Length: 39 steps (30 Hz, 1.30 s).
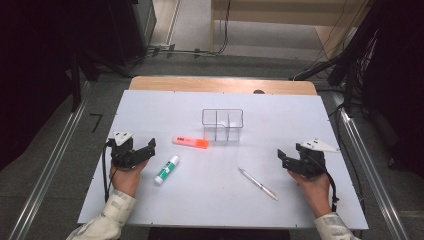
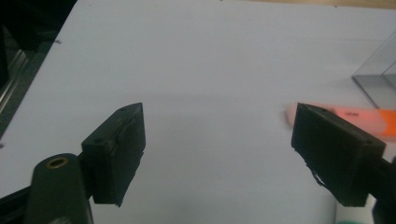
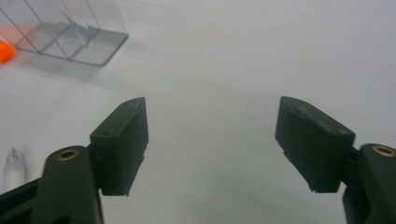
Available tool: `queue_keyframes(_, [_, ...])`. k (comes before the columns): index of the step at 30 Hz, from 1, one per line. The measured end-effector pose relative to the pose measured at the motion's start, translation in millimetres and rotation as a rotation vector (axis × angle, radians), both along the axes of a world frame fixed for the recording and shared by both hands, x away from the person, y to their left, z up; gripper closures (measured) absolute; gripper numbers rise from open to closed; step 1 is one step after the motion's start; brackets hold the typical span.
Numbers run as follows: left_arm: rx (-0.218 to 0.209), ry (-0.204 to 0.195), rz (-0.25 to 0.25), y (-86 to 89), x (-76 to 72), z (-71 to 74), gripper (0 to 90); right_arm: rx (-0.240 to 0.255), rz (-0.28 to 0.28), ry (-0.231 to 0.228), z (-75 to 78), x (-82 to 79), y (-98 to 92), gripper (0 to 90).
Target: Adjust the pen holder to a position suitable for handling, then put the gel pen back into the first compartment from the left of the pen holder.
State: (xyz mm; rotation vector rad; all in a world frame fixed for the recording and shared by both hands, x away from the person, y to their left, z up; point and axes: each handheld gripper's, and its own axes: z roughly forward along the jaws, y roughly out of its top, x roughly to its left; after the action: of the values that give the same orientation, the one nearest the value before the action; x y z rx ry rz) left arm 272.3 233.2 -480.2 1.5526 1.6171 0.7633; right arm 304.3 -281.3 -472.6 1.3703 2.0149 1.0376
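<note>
While both claws stand apart and empty, I note the left gripper [image 1: 148, 148] nearest the highlighter [image 1: 190, 142] and glue stick [image 1: 167, 169], lying on the table [image 1: 150, 107] before the clear organiser [image 1: 223, 124]. I judge both light, rigid, smooth; clamp mid-barrel. The right gripper [image 1: 283, 157] sits near the pen [image 1: 257, 183].

left gripper [image 1: 151, 145] black (grey plate) | right gripper [image 1: 281, 155] black; cable | pale sleeves [image 1: 111, 214]

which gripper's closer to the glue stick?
Left. The left gripper sits just left of the glue stick; the right gripper is far off to its right, past the pen.
</note>
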Motion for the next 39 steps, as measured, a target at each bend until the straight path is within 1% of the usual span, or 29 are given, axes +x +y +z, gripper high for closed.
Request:
queue_keyframes(2, [0.018, 0.000, 0.004, 5.7, -9.1, -2.1, 16.5, -0.004, -0.026, 0.003, -1.7, -8.6, -7.7, 19.2])
queue_keyframes(4, [0.022, 0.001, 0.012, 10.9, -18.1, -2.7, 16.0, 0.015, -0.042, 0.013, -3.1, -15.3, -16.7, 18.1])
queue_keyframes(5, [0.022, 0.001, 0.012, 10.9, -18.1, -2.7, 16.0, 0.015, -0.042, 0.013, -3.1, -15.3, -16.7, 18.1])
queue_keyframes(6, [0.023, -0.001, 0.017, 12.9, -22.1, -2.6, 16.0, 0.028, -0.058, 0.029, -4.8, -20.7, -24.3, 17.6])
queue_keyframes(7, [0.028, -0.004, 0.020, 14.7, -25.6, -2.3, 16.0, 0.038, -0.058, 0.037, -5.6, -23.1, -27.1, 17.5])
queue_keyframes(8, [0.038, -0.017, 0.026, 16.9, -30.3, -1.2, 16.0, 0.036, -0.060, 0.042, -5.9, -25.6, -29.0, 17.4])
queue_keyframes(9, [0.038, -0.017, 0.026, 16.9, -30.3, -1.2, 16.0, 0.033, -0.062, 0.044, -5.7, -27.9, -30.4, 17.4])
queue_keyframes(10, [0.034, -0.027, 0.030, 18.2, -31.3, -0.5, 16.0, 0.033, -0.060, 0.041, -5.3, -29.8, -31.8, 17.3])
queue_keyframes(14, [0.035, -0.023, 0.030, 18.0, -30.1, -1.9, 16.0, 0.038, -0.061, 0.037, -3.9, -33.2, -33.9, 17.4])
queue_keyframes(18, [0.045, -0.018, 0.032, 17.4, -29.1, -3.4, 16.0, 0.036, -0.058, 0.041, -4.5, -32.5, -32.3, 17.3])
queue_keyframes(22, [0.044, -0.022, 0.044, 19.0, -29.0, -2.7, 16.0, 0.013, -0.050, 0.043, -6.1, -32.0, -29.9, 16.8])
queue_keyframes(28, [0.045, -0.017, 0.043, 17.9, -28.4, -3.2, 16.0, 0.017, -0.055, 0.049, -6.4, -32.5, -31.1, 16.8])
queue_keyframes(34, [0.043, -0.022, 0.043, 17.4, -27.6, -2.9, 15.9, 0.018, -0.050, 0.054, -6.8, -33.3, -30.7, 16.9])
queue_keyframes(39, [0.047, -0.016, 0.041, 17.9, -26.2, -4.5, 16.0, 0.023, -0.049, 0.059, -6.7, -33.1, -30.3, 16.9])
